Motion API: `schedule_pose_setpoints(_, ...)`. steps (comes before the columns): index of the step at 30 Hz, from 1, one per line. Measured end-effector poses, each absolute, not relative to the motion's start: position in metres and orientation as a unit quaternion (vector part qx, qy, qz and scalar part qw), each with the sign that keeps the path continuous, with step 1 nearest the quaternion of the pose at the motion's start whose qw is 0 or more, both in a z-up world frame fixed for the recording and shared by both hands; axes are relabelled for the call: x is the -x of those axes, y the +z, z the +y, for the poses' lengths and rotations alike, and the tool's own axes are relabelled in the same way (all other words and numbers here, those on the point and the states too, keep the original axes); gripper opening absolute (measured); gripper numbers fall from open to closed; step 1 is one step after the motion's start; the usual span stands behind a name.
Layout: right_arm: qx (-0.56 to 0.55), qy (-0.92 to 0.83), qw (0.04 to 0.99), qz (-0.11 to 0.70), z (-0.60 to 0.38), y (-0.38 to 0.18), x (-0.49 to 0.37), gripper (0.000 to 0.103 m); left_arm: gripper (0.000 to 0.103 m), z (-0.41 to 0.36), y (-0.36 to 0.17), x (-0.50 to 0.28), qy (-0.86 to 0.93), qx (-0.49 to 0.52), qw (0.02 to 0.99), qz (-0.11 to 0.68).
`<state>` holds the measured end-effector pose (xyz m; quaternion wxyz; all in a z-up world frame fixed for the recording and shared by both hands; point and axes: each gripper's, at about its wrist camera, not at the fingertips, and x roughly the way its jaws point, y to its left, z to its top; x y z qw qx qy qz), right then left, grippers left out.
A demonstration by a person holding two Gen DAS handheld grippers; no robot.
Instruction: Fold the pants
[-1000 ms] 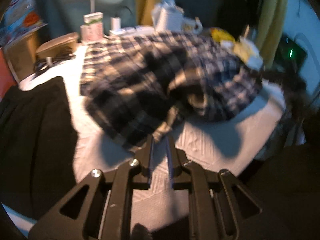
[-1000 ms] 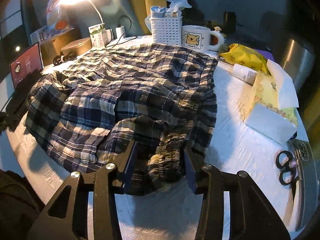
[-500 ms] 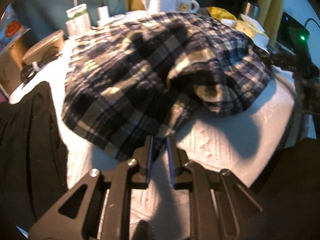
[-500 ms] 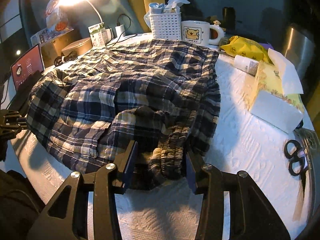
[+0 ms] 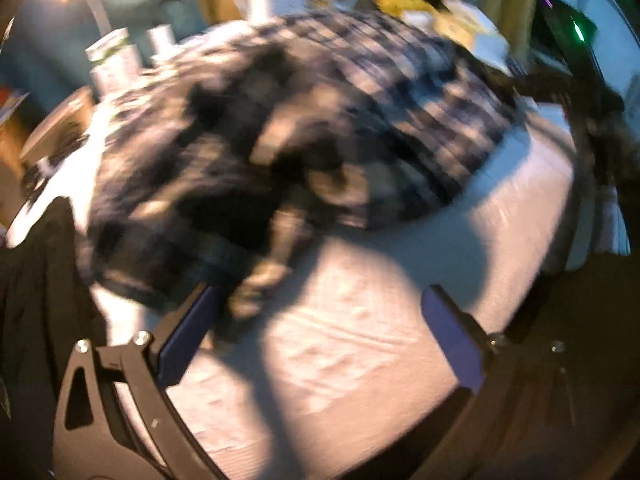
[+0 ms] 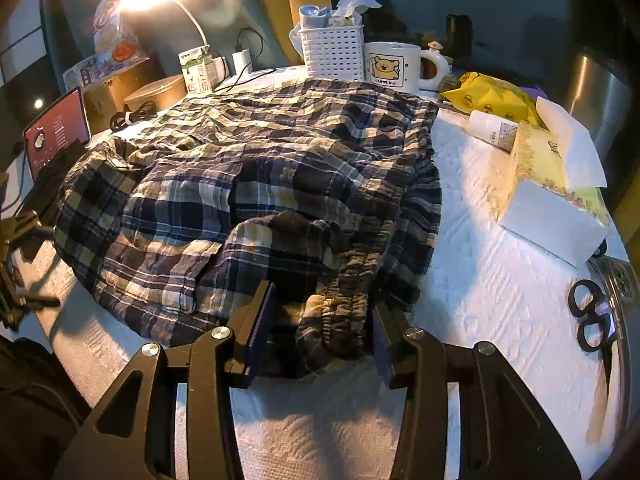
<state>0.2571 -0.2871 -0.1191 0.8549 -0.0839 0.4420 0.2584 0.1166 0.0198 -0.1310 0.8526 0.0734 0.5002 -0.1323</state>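
The plaid pants (image 6: pixel 256 184) lay bunched in a mound on the white-clothed table (image 6: pixel 500 288), seemingly mid-fold; the right gripper (image 6: pixel 322 332) pinched the gathered elastic waistband (image 6: pixel 340 312), probably to anchor it; the left gripper (image 5: pixel 316 336) had just been opening, jaws spread wide, a cloth edge loose beside one pad.

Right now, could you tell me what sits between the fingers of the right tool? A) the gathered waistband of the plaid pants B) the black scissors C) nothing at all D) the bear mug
A: in the right wrist view the right tool has the bunched elastic waistband of the plaid pants between its fingers, while the scissors and the mug lie apart.
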Motion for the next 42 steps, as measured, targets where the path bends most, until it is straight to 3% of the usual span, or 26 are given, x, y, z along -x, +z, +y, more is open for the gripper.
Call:
schedule_pose_setpoints(7,0.090,0.257,0.856,0.439,-0.288,-0.119,-0.257,0.046,0.102,0.056,-0.149,-0.124,-0.079,-0.055,0.855,0.510)
schedule_pose_setpoints(9,0.100,0.252,0.858,0.436,-0.290,-0.117,-0.257,0.046,0.097,0.054,-0.150,-0.125,-0.088,-0.052,0.858,0.504)
schedule_pose_setpoints(13,0.108,0.251,0.857,0.438,-0.298,-0.114,-0.257,0.046,0.064,0.049,-0.144,-0.117,-0.111,-0.053,0.867,0.483)
schedule_pose_setpoints(15,0.119,0.260,0.850,0.442,-0.297,-0.117,-0.256,0.046,0.041,0.049,-0.142,-0.115,-0.111,-0.051,0.872,0.474)
schedule_pose_setpoints(17,0.130,0.262,0.850,0.438,-0.294,-0.121,-0.255,0.046,0.011,0.055,-0.141,-0.114,-0.096,-0.043,0.876,0.471)
schedule_pose_setpoints(19,0.129,0.266,0.853,0.431,-0.293,-0.122,-0.255,0.044,0.007,0.062,-0.139,-0.114,-0.089,-0.024,0.877,0.471)
schedule_pose_setpoints(20,0.129,0.267,0.852,0.431,-0.293,-0.121,-0.255,0.022,0.006,0.066,-0.137,-0.112,-0.083,-0.018,0.879,0.469)
schedule_pose_setpoints(23,0.128,0.272,0.852,0.428,-0.293,-0.108,-0.251,0.010,0.005,0.073,-0.120,-0.102,-0.076,-0.010,0.890,0.450)
schedule_pose_setpoints(32,0.105,0.260,0.870,0.406,-0.310,-0.049,-0.233,0.009,0.004,0.113,-0.056,-0.065,-0.047,0.040,0.918,0.391)
schedule_pose_setpoints(42,0.129,0.232,0.860,0.435,-0.328,-0.056,-0.214,0.009,0.004,0.128,-0.075,-0.017,-0.054,0.071,0.893,0.441)
